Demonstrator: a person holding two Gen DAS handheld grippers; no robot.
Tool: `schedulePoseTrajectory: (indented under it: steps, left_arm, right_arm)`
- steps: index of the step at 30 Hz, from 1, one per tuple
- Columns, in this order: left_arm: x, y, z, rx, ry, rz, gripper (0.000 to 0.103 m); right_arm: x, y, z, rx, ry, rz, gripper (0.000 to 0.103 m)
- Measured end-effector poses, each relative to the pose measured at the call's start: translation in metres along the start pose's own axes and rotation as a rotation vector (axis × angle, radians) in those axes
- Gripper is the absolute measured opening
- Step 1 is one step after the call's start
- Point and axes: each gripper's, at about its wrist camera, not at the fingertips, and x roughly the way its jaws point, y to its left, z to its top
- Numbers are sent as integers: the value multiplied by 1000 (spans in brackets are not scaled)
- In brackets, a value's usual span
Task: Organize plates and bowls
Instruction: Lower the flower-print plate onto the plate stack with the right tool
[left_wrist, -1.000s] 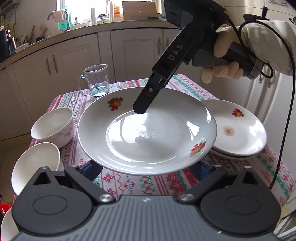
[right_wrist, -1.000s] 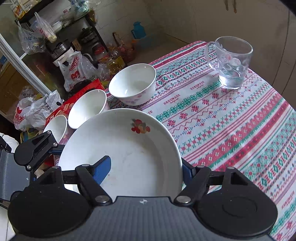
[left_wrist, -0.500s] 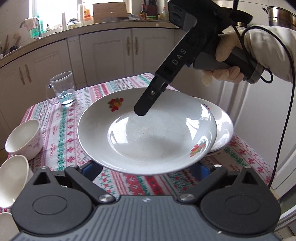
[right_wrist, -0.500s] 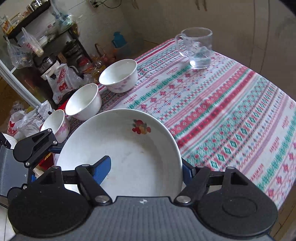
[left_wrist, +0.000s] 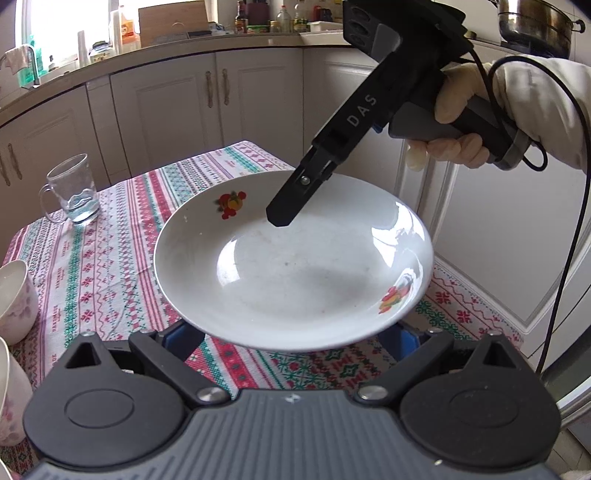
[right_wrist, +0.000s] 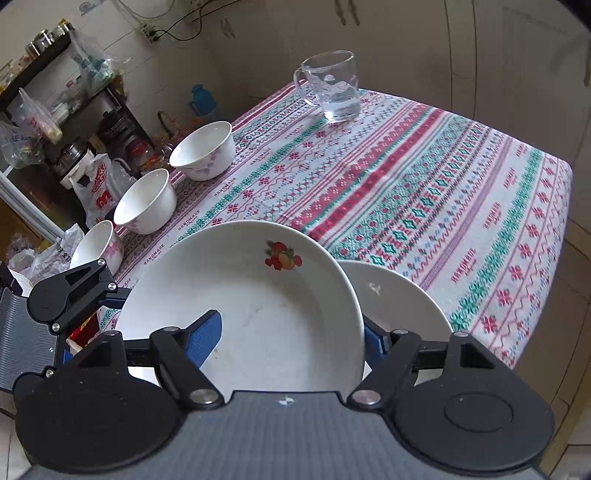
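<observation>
A white plate with fruit prints (left_wrist: 295, 266) hangs in the air over the patterned tablecloth (left_wrist: 110, 236). My right gripper (right_wrist: 291, 343) is shut on the plate (right_wrist: 258, 295), one blue pad on top, one under the rim. My left gripper (left_wrist: 291, 332) sits under the plate's near edge with its fingers hidden below; its grip does not show. In the right wrist view another white plate (right_wrist: 399, 306) lies on the cloth just beyond, partly covered. Three white bowls (right_wrist: 203, 149) (right_wrist: 146, 201) (right_wrist: 98, 245) stand in a row at the table's left edge.
A glass mug (right_wrist: 334, 90) with a little water stands at the far corner of the table; it also shows in the left wrist view (left_wrist: 72, 188). White kitchen cabinets (left_wrist: 207, 96) lie behind the table. Shelves and bags (right_wrist: 55, 122) crowd the floor past the bowls.
The held plate has moved right across the table, over the stack of plates that was at the right. The mug and bowls have slid left in the left wrist view.
</observation>
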Motion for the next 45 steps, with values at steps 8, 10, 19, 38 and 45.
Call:
schedulePoseTrajectory:
  steps: [8, 10, 19, 38, 45]
  left_arm:
    - [9, -5, 2, 22, 22, -13, 99]
    - [12, -5, 3, 26, 28, -15, 99]
    - [15, -7, 6, 41, 23, -16, 99]
    - [20, -6, 9, 44, 13, -54, 99]
    - [19, -5, 9, 50, 4, -54, 99]
  right_arm:
    - [1, -14, -18, 37, -11, -4, 82]
    - [2, -16, -21, 45, -13, 0, 82]
    - [5, -27, -28, 67, -15, 5, 82]
    - [1, -39, -39, 97, 0, -48, 83]
    - [-3, -36, -42, 95, 8, -71, 84]
